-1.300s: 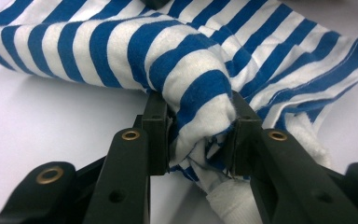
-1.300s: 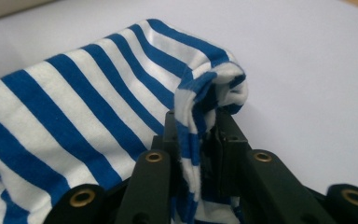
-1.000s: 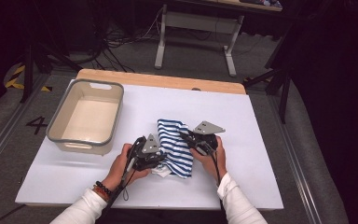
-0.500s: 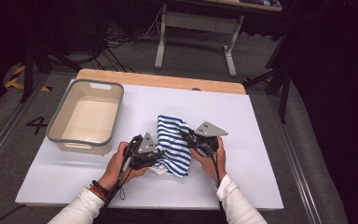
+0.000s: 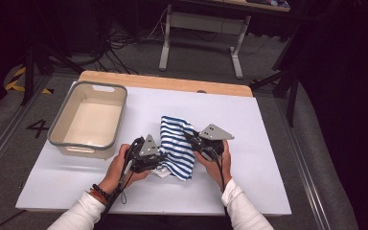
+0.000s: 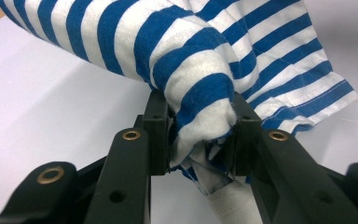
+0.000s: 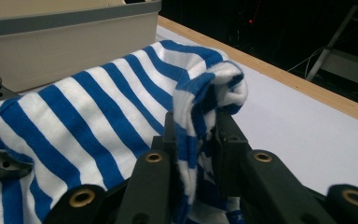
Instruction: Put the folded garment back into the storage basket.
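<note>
A white worktop is carrying the striped cloth at its middle, its long axis running near to far. The left gripper is clamping the cloth's near-left edge and the right gripper its right edge — the beige bin is sitting just left.

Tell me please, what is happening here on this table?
A person holds a gripper in each hand, working on a blue-and-white striped cloth on a white table. The left gripper is clamped on a bunched fold of the cloth, and the right gripper pinches another fold. A beige tub stands beside them, with nothing in it.
</note>
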Action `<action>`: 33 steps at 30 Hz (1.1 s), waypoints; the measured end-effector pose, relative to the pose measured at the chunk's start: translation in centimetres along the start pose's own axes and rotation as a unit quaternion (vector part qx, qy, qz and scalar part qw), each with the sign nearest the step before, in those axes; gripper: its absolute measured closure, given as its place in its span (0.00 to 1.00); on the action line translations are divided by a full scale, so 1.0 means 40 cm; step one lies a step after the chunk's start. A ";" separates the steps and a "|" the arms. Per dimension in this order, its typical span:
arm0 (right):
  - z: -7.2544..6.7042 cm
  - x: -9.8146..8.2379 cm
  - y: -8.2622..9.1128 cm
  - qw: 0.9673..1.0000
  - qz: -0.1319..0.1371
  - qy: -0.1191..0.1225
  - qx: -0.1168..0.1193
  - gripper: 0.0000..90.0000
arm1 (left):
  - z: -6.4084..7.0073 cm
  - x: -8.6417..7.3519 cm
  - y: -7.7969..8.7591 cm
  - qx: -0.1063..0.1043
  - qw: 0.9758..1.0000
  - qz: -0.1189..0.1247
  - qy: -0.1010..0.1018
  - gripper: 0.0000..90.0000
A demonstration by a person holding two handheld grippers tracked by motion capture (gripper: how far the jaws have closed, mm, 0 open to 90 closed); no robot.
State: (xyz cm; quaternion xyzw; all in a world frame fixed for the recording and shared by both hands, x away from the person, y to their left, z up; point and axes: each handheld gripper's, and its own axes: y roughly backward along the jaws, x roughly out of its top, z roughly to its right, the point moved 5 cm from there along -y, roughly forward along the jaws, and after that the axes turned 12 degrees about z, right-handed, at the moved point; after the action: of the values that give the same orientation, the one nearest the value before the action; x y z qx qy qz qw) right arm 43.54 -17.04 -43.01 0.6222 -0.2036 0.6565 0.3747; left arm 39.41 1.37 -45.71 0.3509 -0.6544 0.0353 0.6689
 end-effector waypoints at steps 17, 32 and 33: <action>-0.008 0.022 -0.014 1.000 0.018 0.000 -0.006 0.86 | -0.019 0.007 0.016 0.011 1.000 0.000 -0.003 0.75; -0.012 0.066 -0.047 0.999 0.032 -0.007 -0.005 0.86 | -0.051 0.032 0.052 0.028 1.000 0.002 -0.003 0.75; -0.014 0.073 -0.051 0.999 0.034 -0.006 -0.004 0.86 | -0.055 0.035 0.058 0.031 1.000 0.002 -0.004 0.75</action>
State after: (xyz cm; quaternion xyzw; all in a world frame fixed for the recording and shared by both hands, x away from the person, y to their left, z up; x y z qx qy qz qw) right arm 44.85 -14.61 -40.66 0.6173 -0.2300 0.6642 0.3533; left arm 40.30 3.68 -43.21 0.3702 -0.6565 0.0554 0.6549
